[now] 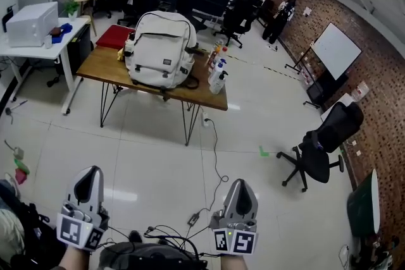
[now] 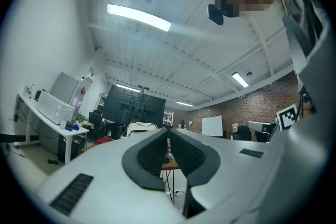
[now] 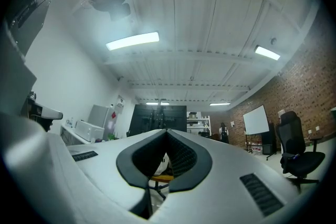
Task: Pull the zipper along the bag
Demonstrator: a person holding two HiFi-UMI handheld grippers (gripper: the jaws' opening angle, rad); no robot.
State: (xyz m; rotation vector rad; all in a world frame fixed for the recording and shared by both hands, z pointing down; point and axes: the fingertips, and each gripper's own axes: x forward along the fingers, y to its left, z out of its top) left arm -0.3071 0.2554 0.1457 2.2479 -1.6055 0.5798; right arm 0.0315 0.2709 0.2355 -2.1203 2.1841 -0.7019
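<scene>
Head view: the cream backpack (image 1: 159, 50) stands upright on the wooden table (image 1: 101, 66), front pocket facing the camera, dark zipper lines arching over its top, spray bottles (image 1: 218, 76) just beside it. The left gripper (image 1: 90, 172) and right gripper (image 1: 239, 184) are held low, tips forward, well apart from the table.

Left gripper view: jaws pressed together at the tips, nothing between them.

Right gripper view: same condition, jaws together and empty.

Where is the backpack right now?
In the head view, the cream backpack sits on the wooden table, upper left of centre, with spray bottles just to its right.
</scene>
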